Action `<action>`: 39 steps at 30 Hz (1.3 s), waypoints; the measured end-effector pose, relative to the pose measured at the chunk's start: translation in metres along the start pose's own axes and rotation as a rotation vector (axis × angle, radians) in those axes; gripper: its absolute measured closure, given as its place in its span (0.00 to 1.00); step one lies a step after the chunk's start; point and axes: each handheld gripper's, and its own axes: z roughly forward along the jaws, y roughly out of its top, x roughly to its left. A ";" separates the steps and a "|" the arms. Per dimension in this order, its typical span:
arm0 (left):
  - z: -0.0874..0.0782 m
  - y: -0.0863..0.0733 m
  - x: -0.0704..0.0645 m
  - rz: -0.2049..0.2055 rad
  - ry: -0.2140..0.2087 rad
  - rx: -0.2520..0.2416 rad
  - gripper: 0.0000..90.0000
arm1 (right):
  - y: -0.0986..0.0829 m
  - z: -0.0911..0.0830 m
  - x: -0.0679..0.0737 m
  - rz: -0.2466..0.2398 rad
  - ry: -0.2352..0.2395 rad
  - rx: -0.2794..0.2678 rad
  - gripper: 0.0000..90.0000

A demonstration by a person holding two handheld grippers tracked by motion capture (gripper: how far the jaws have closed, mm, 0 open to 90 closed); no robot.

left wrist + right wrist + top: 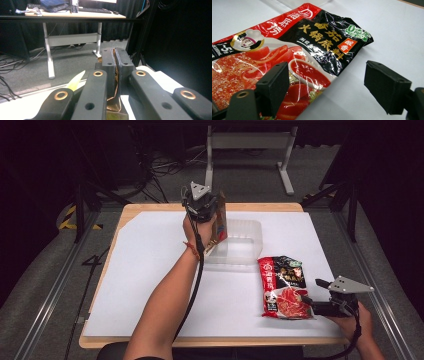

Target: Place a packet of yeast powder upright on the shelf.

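On the white-covered table (150,285), one clear plastic tub (245,242) sits near the far edge. The left gripper (212,217) holds one brown-gold pouch (220,220) clamped upright above the tub's left rim. One red-and-black hotpot soup base packet (283,287) lies flat near the front right corner, where the right gripper (312,292) hangs spread wide at the packet's right edge.

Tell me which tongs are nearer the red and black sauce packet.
Right. The right tongs sit open at the red and black sauce packet's near corner; the left tongs are far off, shut on a brown packet over the clear tub.
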 end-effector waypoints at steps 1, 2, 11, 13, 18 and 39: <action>0.002 0.000 -0.001 0.003 0.004 0.003 0.97 | 0.000 0.000 0.000 0.000 0.000 0.000 0.23; 0.004 -0.001 -0.002 0.001 -0.002 0.004 0.97 | 0.000 0.000 0.000 -0.001 0.000 0.000 0.23; 0.004 -0.015 -0.016 0.026 -0.112 0.027 0.95 | 0.000 0.000 -0.001 0.004 0.000 -0.002 0.23; 0.003 -0.021 -0.018 0.046 -0.125 0.053 0.95 | 0.000 0.000 0.000 0.003 0.003 -0.003 0.23; -0.001 -0.030 -0.018 0.045 -0.162 0.043 0.94 | 0.001 0.001 0.001 -0.001 0.005 0.000 0.23; 0.011 -0.027 -0.007 0.058 -0.060 0.012 0.96 | 0.001 0.007 0.001 -0.004 0.016 0.018 0.23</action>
